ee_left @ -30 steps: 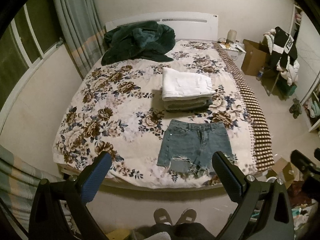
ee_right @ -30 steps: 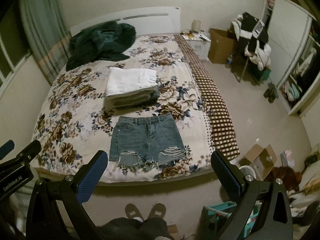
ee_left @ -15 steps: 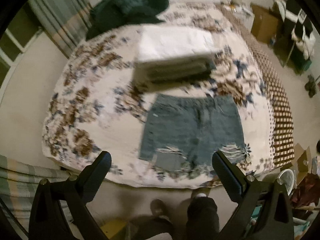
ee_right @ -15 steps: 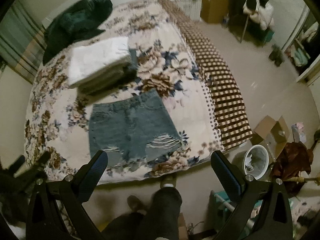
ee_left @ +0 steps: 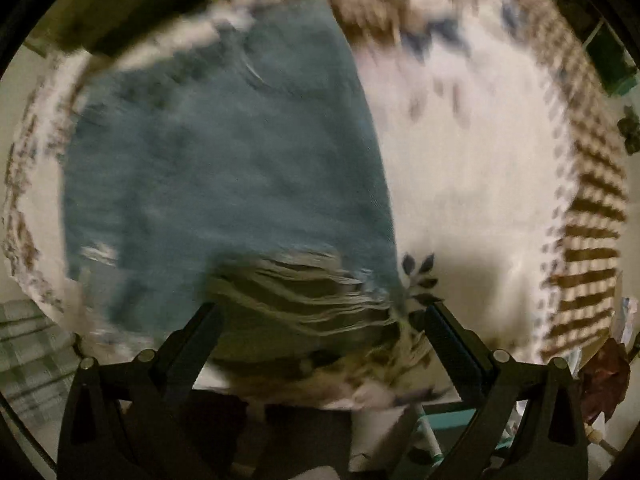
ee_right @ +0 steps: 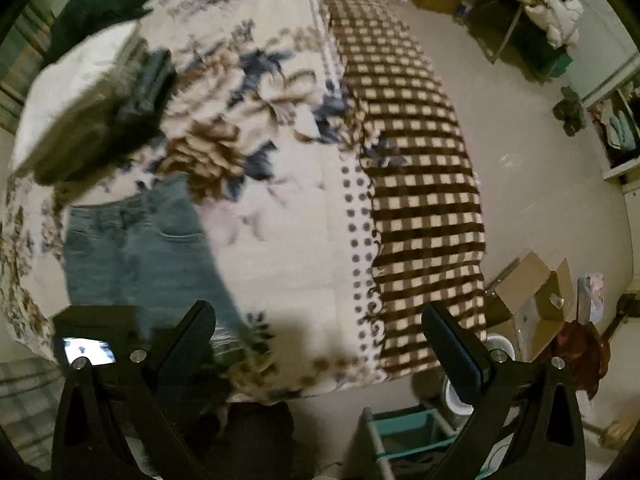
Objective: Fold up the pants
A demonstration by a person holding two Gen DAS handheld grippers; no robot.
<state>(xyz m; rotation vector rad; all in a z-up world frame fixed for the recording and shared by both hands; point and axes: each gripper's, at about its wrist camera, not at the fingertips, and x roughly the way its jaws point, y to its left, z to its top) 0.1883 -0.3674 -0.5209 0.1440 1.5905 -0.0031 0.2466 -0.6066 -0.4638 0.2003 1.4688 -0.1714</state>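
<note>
Blue denim shorts (ee_left: 224, 176) with ripped, frayed hems lie flat on the floral bedspread (ee_left: 460, 184) near the bed's front edge. My left gripper (ee_left: 320, 324) is open and low over the frayed right leg hem, its fingers on either side of it. The view is motion-blurred. In the right wrist view the shorts (ee_right: 136, 252) lie at lower left. My right gripper (ee_right: 318, 328) is open and empty over the bedspread (ee_right: 288, 248) to the right of the shorts. The left gripper's body (ee_right: 92, 336) shows at the lower left there.
A stack of folded clothes with a white piece on top (ee_right: 80, 100) sits behind the shorts. A brown checked blanket edge (ee_right: 420, 184) hangs down the bed's right side. Cardboard boxes (ee_right: 532, 296), a white bucket (ee_right: 496, 348) and a teal rack (ee_right: 404, 432) stand on the floor.
Both grippers have dropped forward toward the bed. The left one has closed in on the shorts' right leg hem. The right one has swung to the bedspread right of the shorts.
</note>
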